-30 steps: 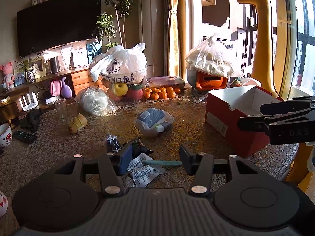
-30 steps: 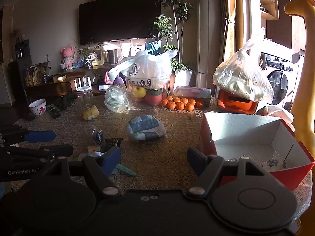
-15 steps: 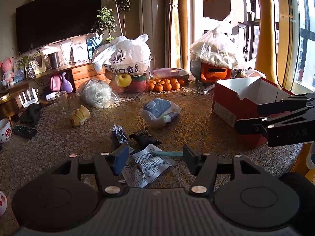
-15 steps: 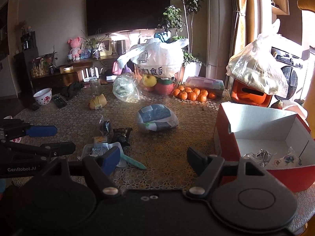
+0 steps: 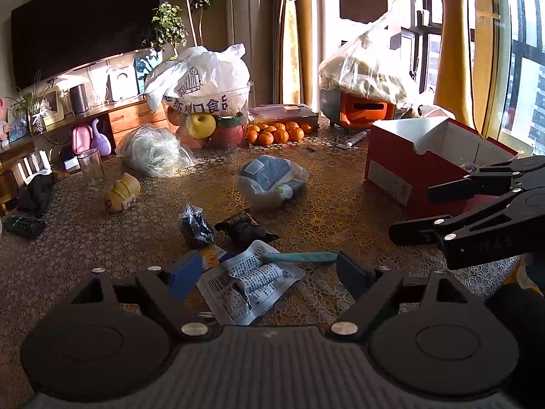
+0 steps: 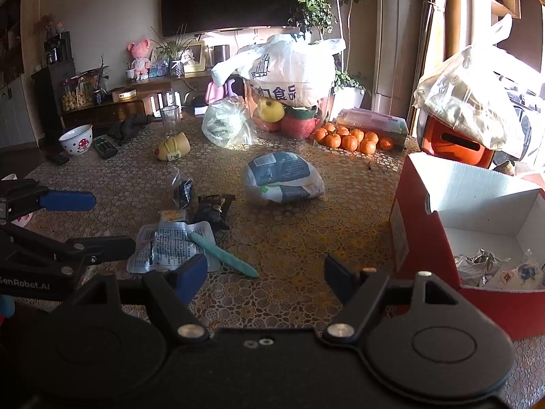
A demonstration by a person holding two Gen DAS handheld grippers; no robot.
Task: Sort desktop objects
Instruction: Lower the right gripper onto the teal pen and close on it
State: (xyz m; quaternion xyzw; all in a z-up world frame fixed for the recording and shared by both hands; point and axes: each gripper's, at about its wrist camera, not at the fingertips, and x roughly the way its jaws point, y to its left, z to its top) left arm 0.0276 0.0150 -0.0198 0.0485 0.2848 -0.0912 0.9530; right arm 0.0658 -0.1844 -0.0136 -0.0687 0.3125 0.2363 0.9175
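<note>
A silver printed packet [image 5: 248,286] [image 6: 170,248] lies flat on the patterned table, with a teal pen [image 5: 296,257] [image 6: 224,259] across its far corner. My left gripper [image 5: 269,272] [image 6: 88,225] hangs low over the packet with its jaws opening. The packet lies between the fingers and the pads do not press on it. Two dark wrappers [image 5: 245,230] and a blue-and-white bag [image 5: 269,180] lie beyond. My right gripper [image 6: 265,277] [image 5: 429,213] stands open and empty, just left of the red box [image 6: 419,238] [image 5: 402,167], which holds crumpled wrappers [image 6: 494,269].
At the back stand a fruit bowl under a white bag [image 5: 204,102], several oranges [image 5: 276,133], a clear bag [image 5: 153,150] and an orange container under plastic [image 5: 364,109]. A glass [image 5: 90,167], a yellow toy [image 5: 122,192] and a remote [image 5: 24,226] sit to the left.
My left gripper's jaws have spread much wider. Both grippers have sunk toward the table, and the packet now lies between the left fingers.
</note>
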